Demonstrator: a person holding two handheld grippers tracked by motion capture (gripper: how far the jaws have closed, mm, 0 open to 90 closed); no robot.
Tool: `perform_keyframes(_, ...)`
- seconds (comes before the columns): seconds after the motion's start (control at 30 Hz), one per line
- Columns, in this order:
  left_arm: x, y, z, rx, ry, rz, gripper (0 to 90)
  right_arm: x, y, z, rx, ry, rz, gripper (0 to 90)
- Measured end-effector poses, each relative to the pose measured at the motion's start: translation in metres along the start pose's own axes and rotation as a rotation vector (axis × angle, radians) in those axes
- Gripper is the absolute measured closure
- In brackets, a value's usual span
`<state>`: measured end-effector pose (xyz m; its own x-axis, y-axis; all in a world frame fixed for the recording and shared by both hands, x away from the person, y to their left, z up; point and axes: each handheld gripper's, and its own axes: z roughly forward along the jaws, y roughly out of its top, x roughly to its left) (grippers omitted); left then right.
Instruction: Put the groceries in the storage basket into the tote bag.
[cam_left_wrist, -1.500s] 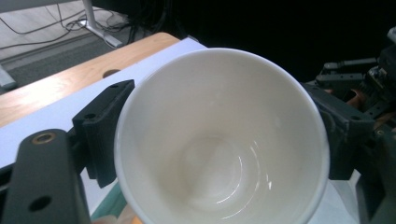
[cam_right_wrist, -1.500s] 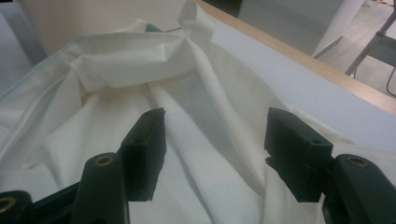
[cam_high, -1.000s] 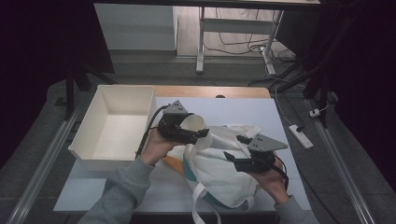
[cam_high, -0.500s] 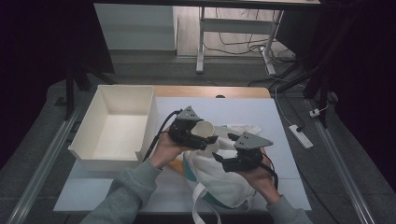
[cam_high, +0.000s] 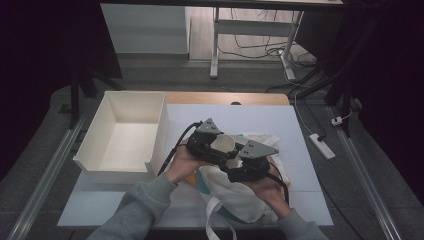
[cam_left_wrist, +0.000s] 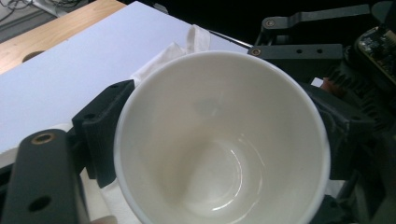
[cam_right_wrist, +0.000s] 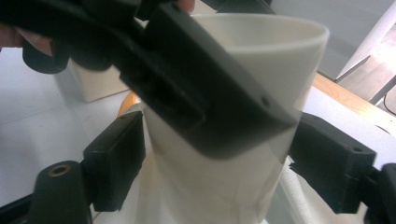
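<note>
A white cup (cam_high: 223, 143) is held above a white cloth bag (cam_high: 240, 200) with teal trim at the table's middle. My left gripper (cam_high: 216, 148) is shut on the cup; in the left gripper view I look into the empty cup (cam_left_wrist: 219, 154) with a black jaw on each side of it. My right gripper (cam_high: 236, 161) has come in from the right. Its jaws have just been closing, and in the right gripper view its pads (cam_right_wrist: 119, 163) lie against both sides of the cup (cam_right_wrist: 261, 70). The left gripper's jaw crosses in front of the cup.
An empty white box (cam_high: 161, 132) stands at the left of the pale mat (cam_high: 250, 117). A wooden table edge (cam_high: 225, 98) runs along the back. A power strip (cam_high: 321, 146) lies off the table's right side.
Both hands have moved toward each other over the bag. The left gripper brought the cup to the right, and the right gripper came left and took the cup between its jaws.
</note>
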<state>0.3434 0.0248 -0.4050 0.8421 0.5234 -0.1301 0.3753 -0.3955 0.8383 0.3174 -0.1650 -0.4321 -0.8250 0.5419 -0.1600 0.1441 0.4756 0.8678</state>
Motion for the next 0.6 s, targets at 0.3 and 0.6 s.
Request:
perform_keyframes(0.3, -0.0028, -0.0015, 0.0052, 0.012, 0.012, 0.006, 18.7, -0.0019, -0.0017, 0.0033, 0.020, 0.019, 0.028, 21.0)
perform_keyframes(0.6, -0.0028, -0.0023, 0.0074, 0.024, 0.000, 0.008, 18.2, 0.0007, -0.0023, 0.0045, 0.039, -0.005, 0.018, 22.1)
